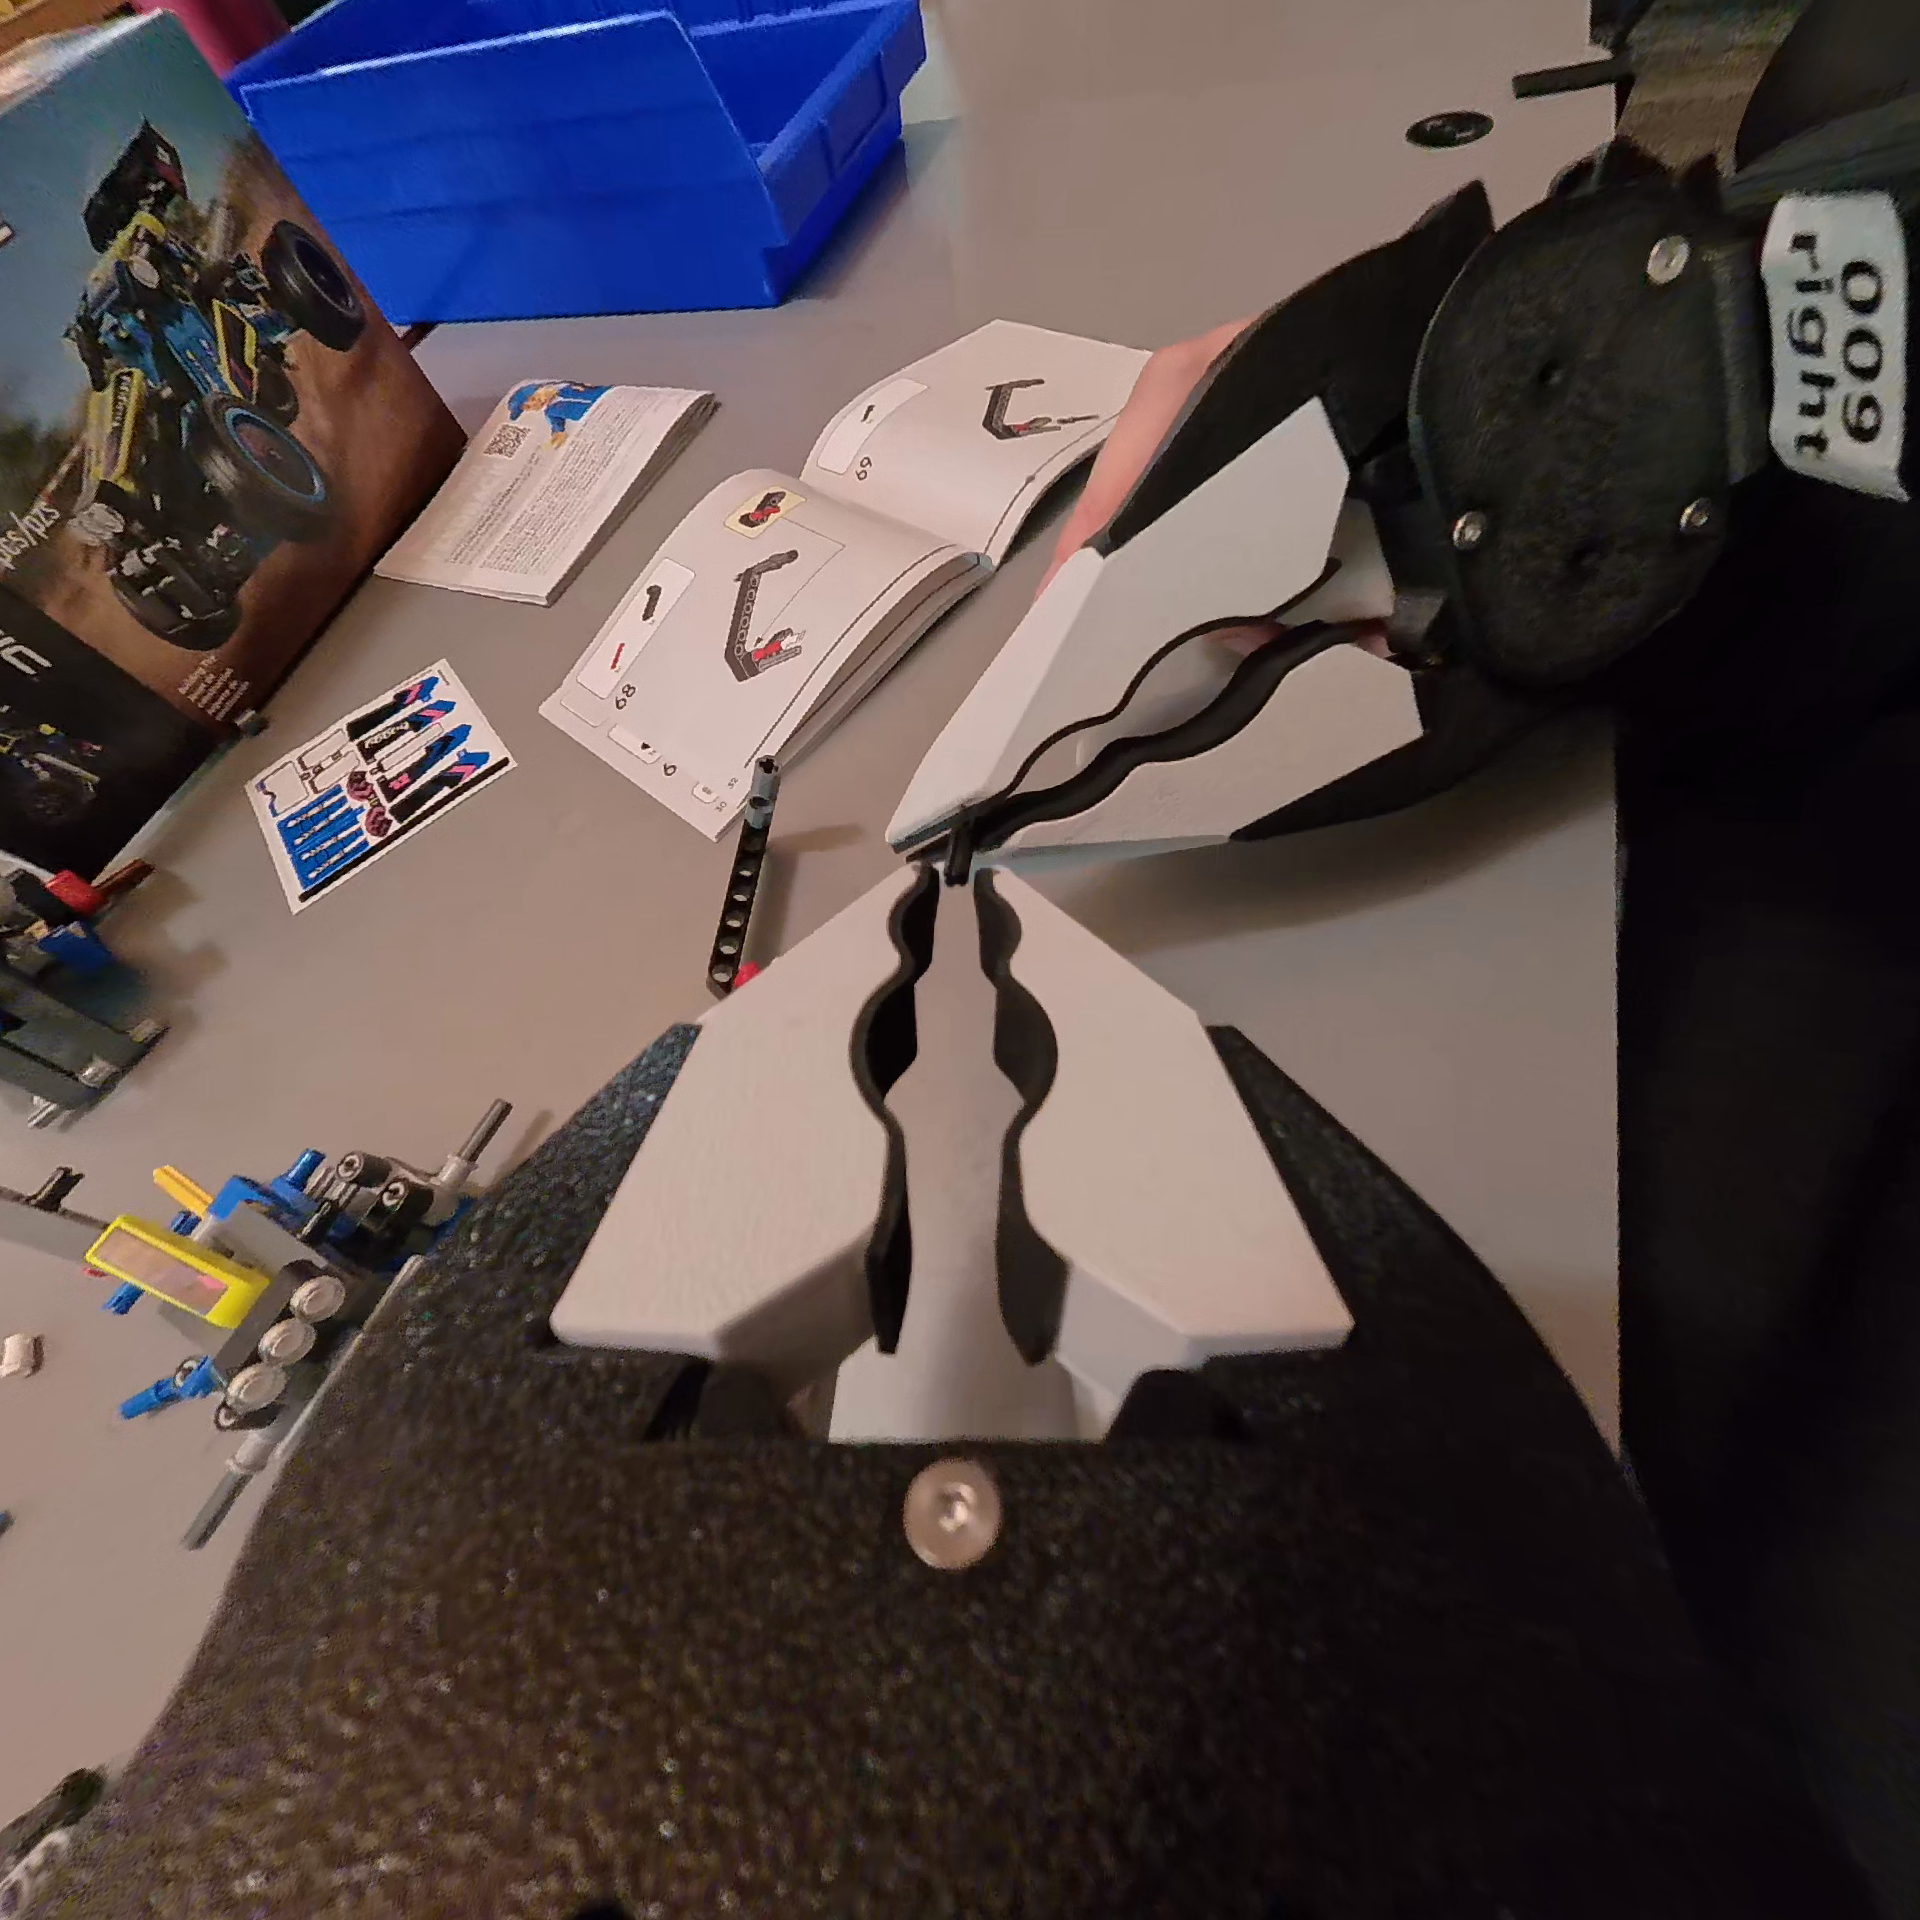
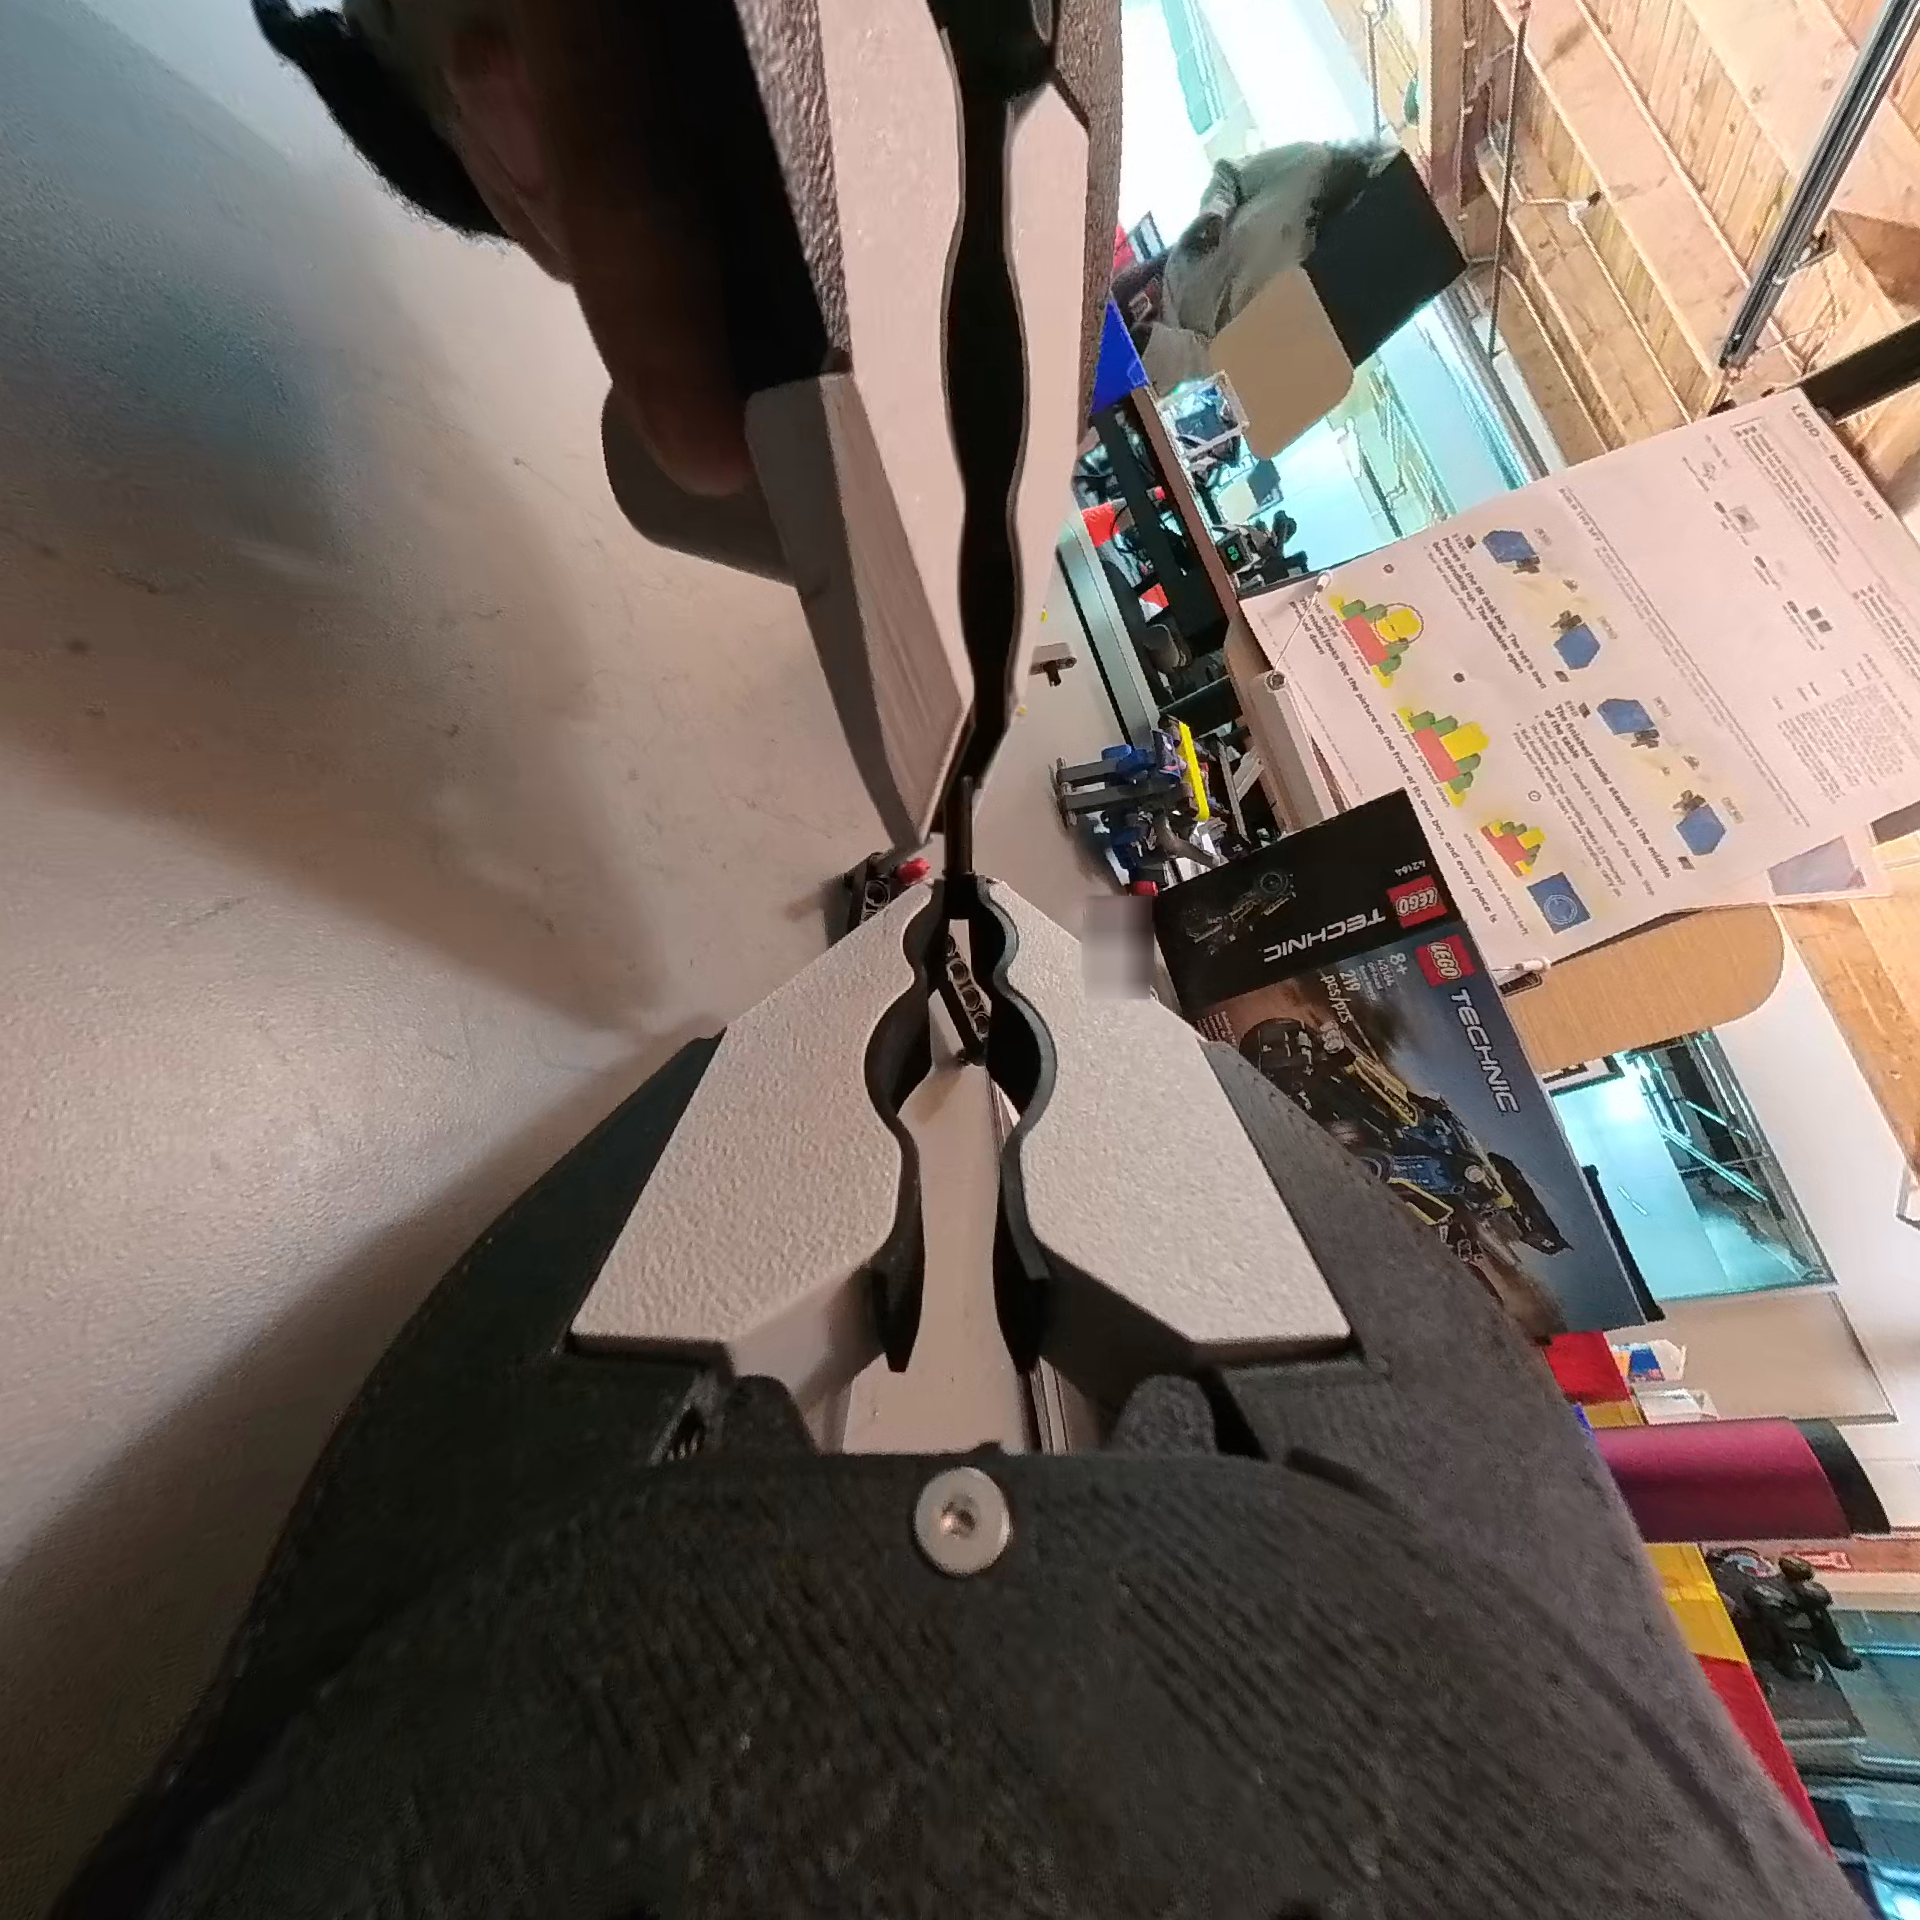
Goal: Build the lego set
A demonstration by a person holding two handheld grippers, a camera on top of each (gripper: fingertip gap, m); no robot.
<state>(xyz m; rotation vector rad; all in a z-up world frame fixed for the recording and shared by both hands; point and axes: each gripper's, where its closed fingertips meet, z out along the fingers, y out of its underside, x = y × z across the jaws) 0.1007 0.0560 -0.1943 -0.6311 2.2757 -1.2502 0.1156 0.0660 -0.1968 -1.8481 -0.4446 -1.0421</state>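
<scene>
Fingertips of the left gripper [image 1: 951,878] stand a little apart, low over the grey table [image 1: 1299,997]. The free end of a short black pin [image 1: 954,862] dips between them. A sliver of table shows on each side of the pin, so these pads do not look pressed on it.

The right gripper [image 1: 956,834] comes in from the right, tip to tip with the left, its pads clamped together on the pin's other end. It seems to carry the pin alone, presented end-on to the other tool. How deep the pin runs into those black pads is hidden.

Just left of the tips lies a black holed beam [image 1: 740,894] with a grey connector [image 1: 766,792] at its far end. A red stud [image 1: 750,977] shows at its near end, which the left finger covers.

At the left edge, a partly built blue, grey and yellow model [image 1: 260,1257] is cut off. Beyond lie a sticker sheet [image 1: 379,779] and an open instruction booklet [image 1: 779,613], flat and facing the worker, probably for reference. A hand [image 1: 1153,426] shows partly behind the right gripper. Farther off are a folded leaflet [image 1: 561,488], the set's box [image 1: 177,416] and a blue bin [image 1: 582,156] whose contents are out of sight.
</scene>
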